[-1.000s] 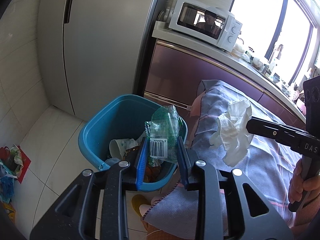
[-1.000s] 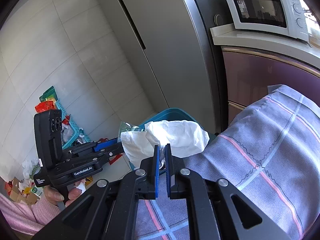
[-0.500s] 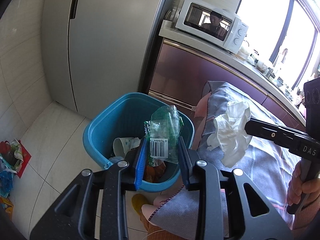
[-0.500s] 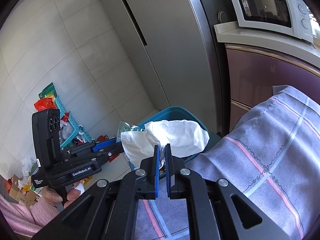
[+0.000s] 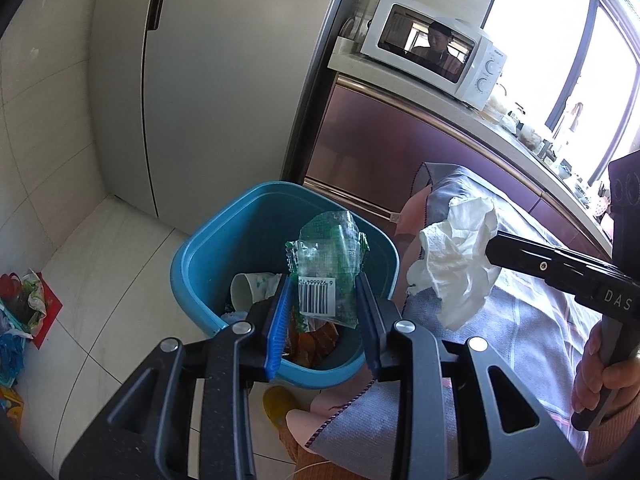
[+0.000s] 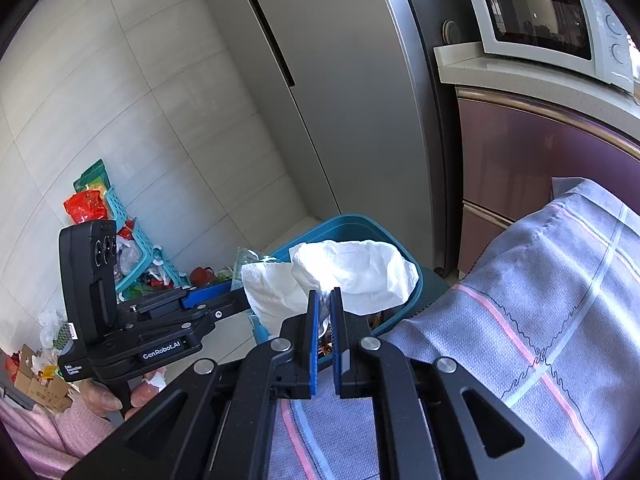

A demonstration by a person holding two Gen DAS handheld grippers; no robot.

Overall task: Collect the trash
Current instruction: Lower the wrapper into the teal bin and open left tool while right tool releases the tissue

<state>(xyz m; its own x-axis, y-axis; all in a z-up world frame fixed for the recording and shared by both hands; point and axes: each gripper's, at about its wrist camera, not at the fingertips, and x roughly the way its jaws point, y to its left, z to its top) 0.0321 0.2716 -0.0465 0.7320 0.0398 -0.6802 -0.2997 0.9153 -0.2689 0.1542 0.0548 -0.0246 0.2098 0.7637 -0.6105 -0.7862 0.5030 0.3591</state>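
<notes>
My left gripper [image 5: 322,280] is shut on a clear green plastic wrapper with a barcode [image 5: 326,268] and holds it over the blue trash bin [image 5: 192,256]. The bin holds a paper cup [image 5: 246,286] and other wrappers. My right gripper [image 6: 324,296] is shut on a crumpled white tissue [image 6: 352,268], held above the bin's [image 6: 360,224] near side, beside the table edge. The tissue [image 5: 460,256] and right gripper [image 5: 490,246] also show in the left wrist view, to the right of the bin. The left gripper [image 6: 236,296] shows in the right wrist view.
A table with a grey striped cloth [image 6: 540,320] is right of the bin. A fridge [image 5: 208,80] and a counter with a microwave [image 5: 436,50] stand behind. Loose trash and a teal basket [image 6: 132,240] lie on the floor at left. A yellow slipper [image 5: 280,404] is below the bin.
Both grippers have moved a little nearer the bin with their loads; the bin sits more centred under the wrapper. Both grips are unchanged.
</notes>
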